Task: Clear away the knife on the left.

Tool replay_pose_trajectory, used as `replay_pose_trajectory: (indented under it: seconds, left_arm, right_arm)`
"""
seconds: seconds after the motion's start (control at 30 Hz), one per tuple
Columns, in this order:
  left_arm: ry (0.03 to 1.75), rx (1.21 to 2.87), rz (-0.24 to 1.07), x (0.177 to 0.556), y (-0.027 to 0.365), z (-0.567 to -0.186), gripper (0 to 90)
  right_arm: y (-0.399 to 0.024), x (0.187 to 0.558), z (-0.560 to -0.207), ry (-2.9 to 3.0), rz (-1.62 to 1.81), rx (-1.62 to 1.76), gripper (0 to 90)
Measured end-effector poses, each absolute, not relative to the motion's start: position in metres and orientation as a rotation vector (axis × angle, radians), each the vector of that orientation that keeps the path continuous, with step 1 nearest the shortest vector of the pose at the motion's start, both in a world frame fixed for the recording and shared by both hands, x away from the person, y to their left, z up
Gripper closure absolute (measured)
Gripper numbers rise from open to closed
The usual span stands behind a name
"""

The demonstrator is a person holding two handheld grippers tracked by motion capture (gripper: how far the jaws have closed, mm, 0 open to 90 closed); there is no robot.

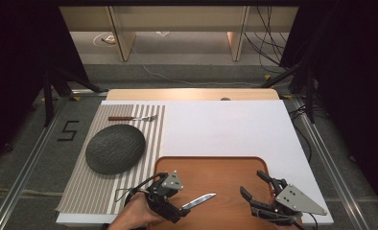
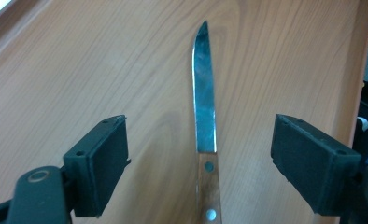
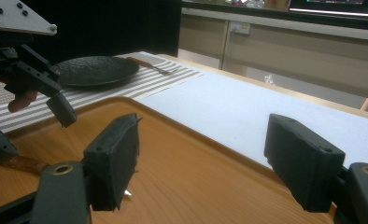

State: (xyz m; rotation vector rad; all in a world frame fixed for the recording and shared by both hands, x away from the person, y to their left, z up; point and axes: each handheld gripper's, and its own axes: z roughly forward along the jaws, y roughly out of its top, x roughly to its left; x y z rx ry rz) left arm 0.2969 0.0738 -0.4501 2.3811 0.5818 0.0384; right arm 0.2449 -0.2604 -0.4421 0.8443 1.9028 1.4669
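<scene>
Lying flat on the wooden tray, knife between the left gripper jaws, spread wide, not touching. Probably light, stiff, slick steel blade; best pinched at the riveted wooden handle. Right gripper agape, empty.

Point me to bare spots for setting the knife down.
Free: white tabletop right of the striped placemat and beyond the tray; the tray's middle between both grippers. Crowded: placemat, with plate and fork.
</scene>
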Motion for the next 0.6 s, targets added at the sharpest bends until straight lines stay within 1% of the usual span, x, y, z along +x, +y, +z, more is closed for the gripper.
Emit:
replay_pose_trajectory:
  seconds: [0.07,0.1,0.17,0.2,0.3,0.33,0.5,0.53,0.57,0.6]
  left_arm:
    - [0.557,2.366,0.061,0.295,0.072,-0.449,20.3]
    - [0.540,2.359,0.067,0.294,0.072,-0.449,23.5]
    - [0.509,2.336,0.075,0.293,0.071,-0.448,24.5]
    - [0.499,2.334,0.078,0.292,0.070,-0.448,26.7]
    - [0.471,2.324,0.076,0.291,0.067,-0.448,35.2]
    - [0.459,2.330,0.073,0.290,0.066,-0.449,39.7]
    - [0.387,2.365,0.115,0.286,0.058,-0.454,52.2]
    - [0.384,2.376,0.113,0.286,0.057,-0.455,56.4]
    - [0.379,2.388,0.105,0.286,0.056,-0.456,63.0]
    - [0.379,2.401,0.097,0.286,0.055,-0.457,66.0]
  right_arm:
    - [-0.260,0.245,-0.442,1.902,1.467,0.845,27.6]
    - [-0.260,0.245,-0.442,1.902,1.466,0.844,27.6]
    - [-0.260,0.245,-0.442,1.902,1.468,0.846,27.6]
    - [-0.260,0.245,-0.443,1.902,1.467,0.846,27.6]
    - [-0.260,0.245,-0.443,1.903,1.467,0.844,27.6]
    - [-0.260,0.245,-0.443,1.904,1.466,0.844,27.6]
    - [-0.260,0.245,-0.443,1.903,1.466,0.846,27.6]
    - [-0.260,0.245,-0.443,1.903,1.466,0.847,27.6]
    - [-0.260,0.245,-0.443,1.903,1.466,0.846,27.6]
    - [-0.260,0.245,-0.443,1.903,1.467,0.847,27.6]
